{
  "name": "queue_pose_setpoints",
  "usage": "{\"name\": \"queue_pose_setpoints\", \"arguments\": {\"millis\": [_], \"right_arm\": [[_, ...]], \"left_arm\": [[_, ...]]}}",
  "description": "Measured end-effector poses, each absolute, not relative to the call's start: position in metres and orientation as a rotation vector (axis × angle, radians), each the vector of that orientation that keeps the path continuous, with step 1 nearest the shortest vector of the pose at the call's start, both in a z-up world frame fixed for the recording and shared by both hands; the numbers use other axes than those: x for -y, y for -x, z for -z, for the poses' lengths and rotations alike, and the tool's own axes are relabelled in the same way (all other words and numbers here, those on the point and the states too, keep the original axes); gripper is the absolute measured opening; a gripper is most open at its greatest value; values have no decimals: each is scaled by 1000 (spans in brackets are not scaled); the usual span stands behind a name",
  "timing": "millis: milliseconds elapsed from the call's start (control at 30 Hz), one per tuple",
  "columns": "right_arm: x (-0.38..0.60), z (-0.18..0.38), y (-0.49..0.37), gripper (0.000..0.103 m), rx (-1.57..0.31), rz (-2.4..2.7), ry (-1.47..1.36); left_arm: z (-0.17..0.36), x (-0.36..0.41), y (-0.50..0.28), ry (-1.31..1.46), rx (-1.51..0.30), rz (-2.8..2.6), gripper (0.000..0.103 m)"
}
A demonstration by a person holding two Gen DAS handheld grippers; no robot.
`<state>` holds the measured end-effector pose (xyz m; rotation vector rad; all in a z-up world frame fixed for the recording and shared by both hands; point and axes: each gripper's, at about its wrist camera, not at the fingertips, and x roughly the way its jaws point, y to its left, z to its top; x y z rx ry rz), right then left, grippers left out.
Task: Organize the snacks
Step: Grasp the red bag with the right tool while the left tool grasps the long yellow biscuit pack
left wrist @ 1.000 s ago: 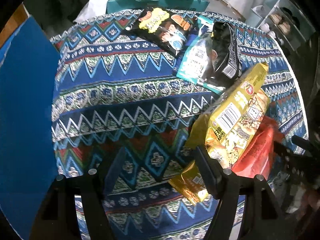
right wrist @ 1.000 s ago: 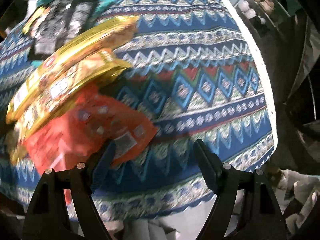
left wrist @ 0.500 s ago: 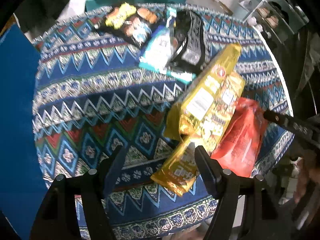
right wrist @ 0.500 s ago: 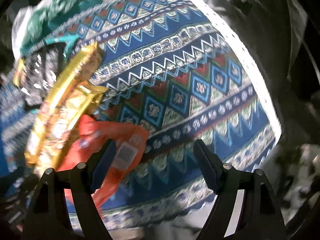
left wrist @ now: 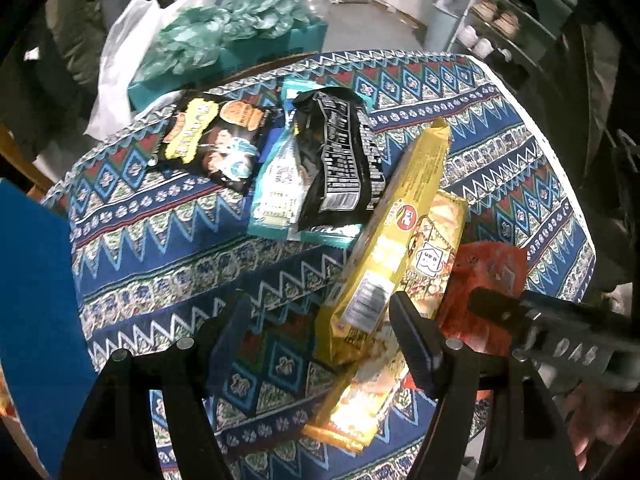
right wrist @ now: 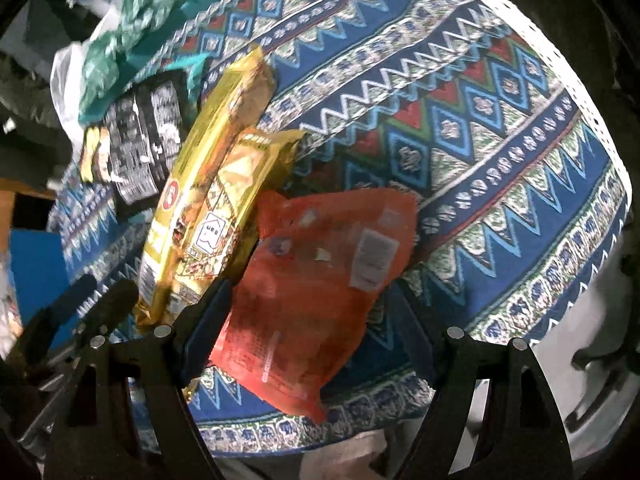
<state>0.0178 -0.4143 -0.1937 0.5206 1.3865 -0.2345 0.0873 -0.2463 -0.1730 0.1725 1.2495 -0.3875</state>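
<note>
Several snack packs lie on a round table with a patterned blue cloth (left wrist: 168, 240). A yellow pack (left wrist: 396, 224) leans on a second golden pack (left wrist: 372, 380); a red pack (left wrist: 492, 280) lies to their right. Farther back are a black pack (left wrist: 340, 164), a teal pack (left wrist: 276, 188) and a black-and-yellow pack (left wrist: 216, 140). My left gripper (left wrist: 320, 328) is open, its jaws on either side of the yellow pack's near end. My right gripper (right wrist: 308, 320) is open over the red pack (right wrist: 320, 264), with the yellow packs (right wrist: 208, 184) to its left.
A blue board (left wrist: 36, 312) stands at the table's left edge. A teal box with crumpled green plastic (left wrist: 224, 36) and a white bag (left wrist: 120, 64) sit behind the table. Shelves with shoes (left wrist: 508, 20) stand at the back right. The table's edge (right wrist: 592, 112) curves at the right.
My left gripper has moved forward and right, so the yellow pack's end now lies between its jaws. My right gripper has swung left over the red pack.
</note>
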Motion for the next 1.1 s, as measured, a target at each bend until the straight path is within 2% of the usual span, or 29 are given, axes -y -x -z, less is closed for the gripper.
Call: {"name": "queue_pose_setpoints", "arguments": {"millis": [233, 300, 367, 433, 467, 600, 633, 667, 733, 800, 833, 1000, 1100], "right_arm": [[402, 197, -24, 78, -1411, 247, -318], [407, 192, -29, 68, -1399, 248, -255], [413, 187, -33, 53, -1388, 248, -221], [419, 183, -37, 44, -1369, 250, -184], [424, 181, -37, 43, -1367, 252, -179], [438, 183, -40, 43, -1356, 261, -220], [442, 181, -36, 48, -1352, 263, -227], [444, 181, -34, 61, -1351, 273, -228], [454, 184, -27, 69, -1366, 293, -254], [454, 193, -23, 70, -1380, 289, -322], [455, 195, -21, 71, -1381, 298, -330], [450, 197, -16, 72, -1368, 286, -313], [449, 198, -15, 67, -1363, 264, -308]], "left_arm": [[184, 252, -96, -164, -1271, 423, 73], [188, 257, -100, -164, -1279, 438, 73], [192, 262, -103, -161, -1290, 445, 73], [196, 269, -107, -152, -1302, 461, 73], [197, 271, -108, -152, -1305, 464, 73], [203, 282, -114, -164, -1318, 475, 73], [205, 283, -116, -162, -1325, 478, 73], [207, 284, -118, -158, -1329, 480, 71], [209, 285, -122, -138, -1336, 494, 66], [209, 283, -125, -105, -1342, 514, 53], [209, 283, -125, -85, -1351, 531, 42], [206, 287, -122, -131, -1341, 557, 37], [203, 284, -117, -138, -1336, 559, 35]]}}
